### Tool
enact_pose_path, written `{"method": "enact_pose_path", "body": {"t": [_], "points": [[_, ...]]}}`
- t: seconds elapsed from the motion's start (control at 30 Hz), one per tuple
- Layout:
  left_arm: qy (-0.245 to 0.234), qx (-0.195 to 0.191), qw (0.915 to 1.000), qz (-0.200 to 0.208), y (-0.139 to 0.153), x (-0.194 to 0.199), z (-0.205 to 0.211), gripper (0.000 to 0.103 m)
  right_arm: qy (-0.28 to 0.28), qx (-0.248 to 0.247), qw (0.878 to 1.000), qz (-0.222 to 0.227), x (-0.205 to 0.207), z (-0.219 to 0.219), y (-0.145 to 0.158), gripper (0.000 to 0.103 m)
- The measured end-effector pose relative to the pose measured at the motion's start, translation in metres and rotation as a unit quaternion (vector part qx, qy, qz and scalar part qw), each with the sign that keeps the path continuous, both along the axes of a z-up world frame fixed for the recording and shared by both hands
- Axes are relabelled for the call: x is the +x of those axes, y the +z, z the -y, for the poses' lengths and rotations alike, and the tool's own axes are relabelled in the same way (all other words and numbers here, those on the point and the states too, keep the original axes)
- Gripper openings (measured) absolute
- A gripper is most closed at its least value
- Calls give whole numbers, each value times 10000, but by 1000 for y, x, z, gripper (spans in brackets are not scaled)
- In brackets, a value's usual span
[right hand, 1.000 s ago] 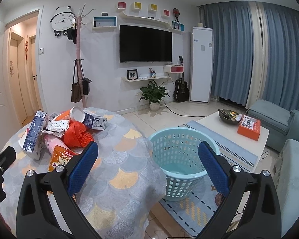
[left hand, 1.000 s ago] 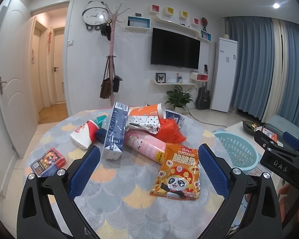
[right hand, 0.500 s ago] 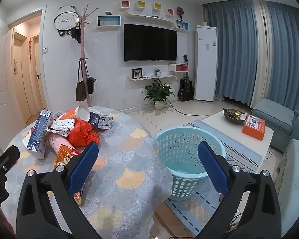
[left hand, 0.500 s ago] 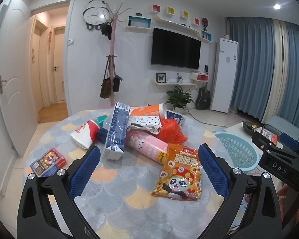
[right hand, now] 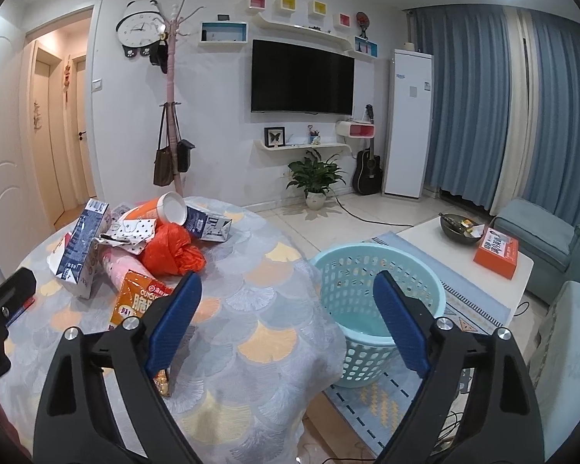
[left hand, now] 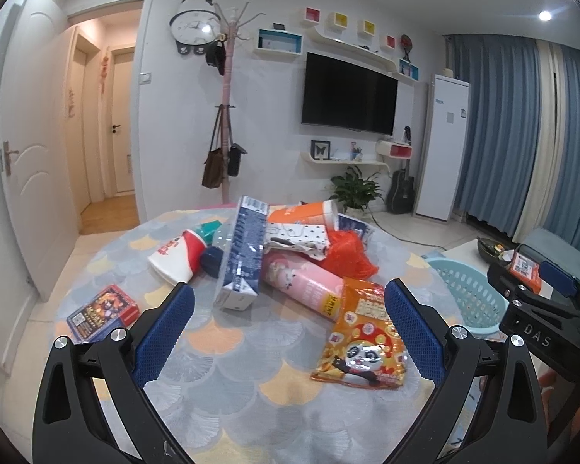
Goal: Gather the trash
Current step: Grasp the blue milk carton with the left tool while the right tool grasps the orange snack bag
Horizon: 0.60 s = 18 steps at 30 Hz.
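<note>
Since the earlier frame, the left gripper [left hand: 288, 324] has edged closer to the trash pile; the orange snack bag [left hand: 361, 334] now lies nearer its right finger. The right gripper [right hand: 286, 319] has shifted slightly toward the table [right hand: 251, 309]. Both sets of fingers are spread wide and hold nothing.

Risks: the upright milk carton [left hand: 241, 251] leans on the pile and may topple if bumped; the flat snack bag may slide rather than lift.

Count: one laundry basket [right hand: 379, 286] on the floor beside the table, two cartons, two paper cups, one pink tube [left hand: 305, 284], one red plastic bag [left hand: 346, 253], one small box [left hand: 102, 313].
</note>
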<state>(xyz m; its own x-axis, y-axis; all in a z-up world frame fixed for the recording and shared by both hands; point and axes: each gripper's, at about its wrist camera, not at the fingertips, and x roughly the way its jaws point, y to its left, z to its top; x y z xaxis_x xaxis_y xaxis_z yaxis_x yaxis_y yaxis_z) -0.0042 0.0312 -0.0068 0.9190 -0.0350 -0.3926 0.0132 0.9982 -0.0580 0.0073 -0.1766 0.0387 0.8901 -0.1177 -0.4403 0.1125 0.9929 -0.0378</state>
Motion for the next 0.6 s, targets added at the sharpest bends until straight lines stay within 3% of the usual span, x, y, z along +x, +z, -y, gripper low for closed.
{"method": "enact_pose_path", "body": {"t": [0.17,0.3,0.57,0.6], "points": [[105,-45,9999,-55,0,6,-15,96,162,-16,9998,-79,3,-9,-2,78],[145,-60,9996,-253,5,25,-33,96,443,11,9987,-253,9,-21,-6,63],[-168,247,9916,-1257,-10,101,-48,92,1027,549,9881,-1009,39,-42,-30,64],[-176,255,9897,-1397,-15,110,-48,91,1104,640,9851,-1151,44,-43,-35,68]]}}
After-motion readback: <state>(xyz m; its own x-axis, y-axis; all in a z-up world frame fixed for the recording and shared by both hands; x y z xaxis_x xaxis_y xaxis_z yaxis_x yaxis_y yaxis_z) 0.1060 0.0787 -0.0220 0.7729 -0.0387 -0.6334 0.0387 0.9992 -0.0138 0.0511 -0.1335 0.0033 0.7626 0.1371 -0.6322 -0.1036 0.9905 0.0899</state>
